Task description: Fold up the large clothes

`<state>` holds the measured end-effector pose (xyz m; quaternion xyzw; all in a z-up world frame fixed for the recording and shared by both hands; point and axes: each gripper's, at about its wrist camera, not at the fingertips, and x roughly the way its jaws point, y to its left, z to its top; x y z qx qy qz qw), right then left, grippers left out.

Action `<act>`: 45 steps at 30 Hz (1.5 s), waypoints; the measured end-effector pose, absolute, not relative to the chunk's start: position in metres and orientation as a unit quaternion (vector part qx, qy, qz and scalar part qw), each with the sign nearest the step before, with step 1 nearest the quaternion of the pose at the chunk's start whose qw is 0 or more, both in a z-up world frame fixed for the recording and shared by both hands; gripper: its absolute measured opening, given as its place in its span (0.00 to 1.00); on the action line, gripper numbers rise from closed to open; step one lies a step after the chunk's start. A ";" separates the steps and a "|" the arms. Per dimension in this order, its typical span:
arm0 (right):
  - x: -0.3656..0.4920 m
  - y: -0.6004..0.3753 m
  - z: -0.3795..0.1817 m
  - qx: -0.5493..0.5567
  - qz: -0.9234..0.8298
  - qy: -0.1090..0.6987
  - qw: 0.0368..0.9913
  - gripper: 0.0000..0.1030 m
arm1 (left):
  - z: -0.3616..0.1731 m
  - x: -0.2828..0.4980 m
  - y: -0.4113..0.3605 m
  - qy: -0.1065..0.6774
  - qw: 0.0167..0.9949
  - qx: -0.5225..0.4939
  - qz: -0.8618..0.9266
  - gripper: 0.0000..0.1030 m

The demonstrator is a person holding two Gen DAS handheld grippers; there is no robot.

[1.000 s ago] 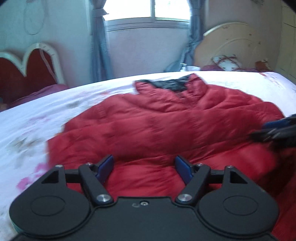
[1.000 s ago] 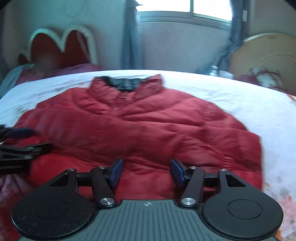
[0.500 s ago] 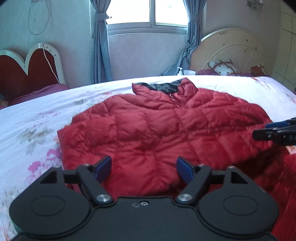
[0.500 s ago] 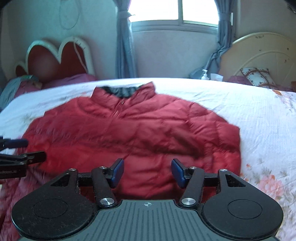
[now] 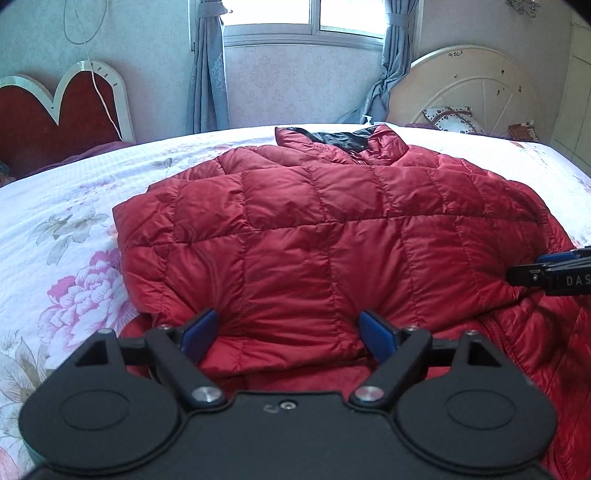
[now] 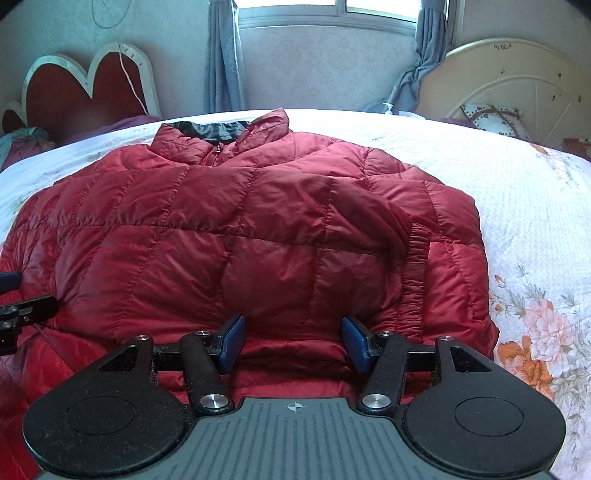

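On the bed, which has a white floral cover, a red quilted jacket lies spread out, its collar pointing toward the far wall and showing a dark lining. Both sleeves appear folded in over the body; in the right wrist view an elastic cuff rests on the jacket's right side. The left gripper hangs low over the near hem, its jaws wide apart, blue pads on either side of a puffed bulge of fabric, gripping nothing. The right gripper sits the same way just beside it, jaws wide apart over the hem, with nothing between them. Each gripper shows at the edge of the other's view. Behind the bed stand a heart-shaped red headboard on the left, grey curtains framing a bright window, and a round cream headboard with a patterned pillow on the right.
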<state>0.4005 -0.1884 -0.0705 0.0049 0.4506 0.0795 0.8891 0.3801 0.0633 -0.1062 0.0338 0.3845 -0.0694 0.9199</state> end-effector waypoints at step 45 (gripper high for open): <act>0.117 -0.399 -0.048 0.298 0.159 0.476 0.812 0.65 | -0.092 0.083 0.159 0.418 0.879 -0.206 -0.096 0.59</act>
